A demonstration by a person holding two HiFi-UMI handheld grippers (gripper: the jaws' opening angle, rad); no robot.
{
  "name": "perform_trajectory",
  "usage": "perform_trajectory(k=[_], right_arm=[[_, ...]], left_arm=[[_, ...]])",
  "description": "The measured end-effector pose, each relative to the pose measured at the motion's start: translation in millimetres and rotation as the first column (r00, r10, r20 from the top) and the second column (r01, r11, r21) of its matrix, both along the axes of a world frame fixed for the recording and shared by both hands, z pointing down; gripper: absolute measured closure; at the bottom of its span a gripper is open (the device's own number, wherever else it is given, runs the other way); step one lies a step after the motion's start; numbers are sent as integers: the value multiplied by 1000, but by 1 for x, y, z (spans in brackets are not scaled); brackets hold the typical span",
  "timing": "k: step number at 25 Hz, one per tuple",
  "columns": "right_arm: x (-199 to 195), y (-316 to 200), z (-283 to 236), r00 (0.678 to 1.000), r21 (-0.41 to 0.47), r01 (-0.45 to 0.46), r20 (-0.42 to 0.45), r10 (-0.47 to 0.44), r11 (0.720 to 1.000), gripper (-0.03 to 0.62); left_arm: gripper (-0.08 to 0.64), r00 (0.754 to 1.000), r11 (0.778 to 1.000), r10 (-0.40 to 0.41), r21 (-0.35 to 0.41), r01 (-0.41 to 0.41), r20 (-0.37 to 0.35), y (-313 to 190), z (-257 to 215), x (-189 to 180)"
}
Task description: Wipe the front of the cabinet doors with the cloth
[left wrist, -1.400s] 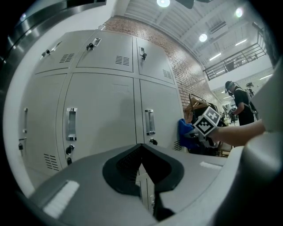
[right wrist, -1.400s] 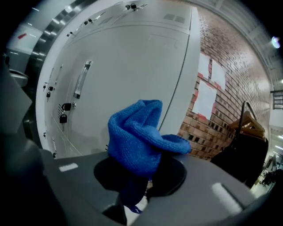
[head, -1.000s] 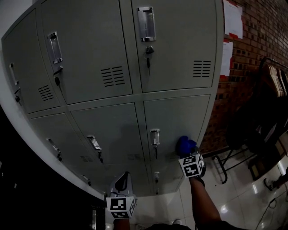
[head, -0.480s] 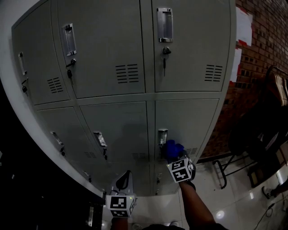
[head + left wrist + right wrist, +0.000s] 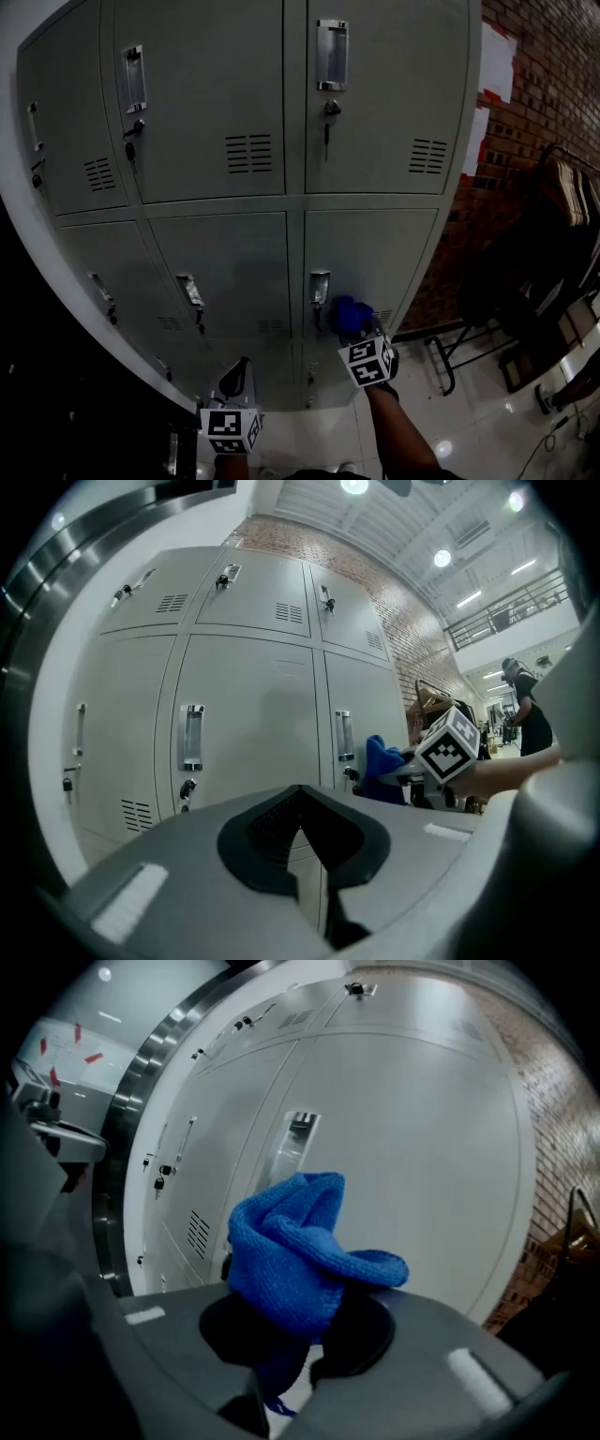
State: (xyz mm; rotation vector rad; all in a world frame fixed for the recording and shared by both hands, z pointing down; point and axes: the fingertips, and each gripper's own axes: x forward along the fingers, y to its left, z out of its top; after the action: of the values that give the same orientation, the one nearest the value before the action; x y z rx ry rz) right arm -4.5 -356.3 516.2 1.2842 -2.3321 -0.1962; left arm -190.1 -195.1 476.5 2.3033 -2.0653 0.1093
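Blue cloth (image 5: 300,1251) pinched in the right claw (image 5: 286,1382), at a lower door (image 5: 375,248).
A handle (image 5: 320,286) sits just left of the cloth; the left claw (image 5: 305,855) is pressed together, empty, lower down.

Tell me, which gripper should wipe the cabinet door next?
Right. The right gripper is clamped on the blue cloth, up by the cabinet door near its handle. The left gripper is shut and empty.

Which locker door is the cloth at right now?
The right-hand door of the middle row: the blue cloth in the right gripper sits just beside that door's handle. No other door has it near.
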Motion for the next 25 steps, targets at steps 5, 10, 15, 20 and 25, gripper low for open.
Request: perform_trajectory(k=[5, 10, 15, 20, 25], right_arm=[[88, -20, 23, 985, -34, -168, -50, 166, 985, 506], [135, -46, 50, 967, -90, -247, -85, 240, 965, 502], [132, -46, 50, 963, -77, -268, -50, 265, 960, 503], [105, -39, 47, 975, -110, -221, 5, 223, 969, 505], [77, -32, 47, 982, -106, -180, 33, 185, 978, 505]], left_arm=[[541, 1000, 1000, 13, -6, -13, 0, -5, 2, 6], [542, 999, 999, 36, -13, -36, 8, -13, 3, 18], [541, 999, 999, 45, -22, -45, 14, -14, 7, 22], [541, 1000, 1000, 20, 1, -20, -10, -16, 6, 16], [541, 1000, 1000, 10, -3, -10, -8, -15, 7, 10]])
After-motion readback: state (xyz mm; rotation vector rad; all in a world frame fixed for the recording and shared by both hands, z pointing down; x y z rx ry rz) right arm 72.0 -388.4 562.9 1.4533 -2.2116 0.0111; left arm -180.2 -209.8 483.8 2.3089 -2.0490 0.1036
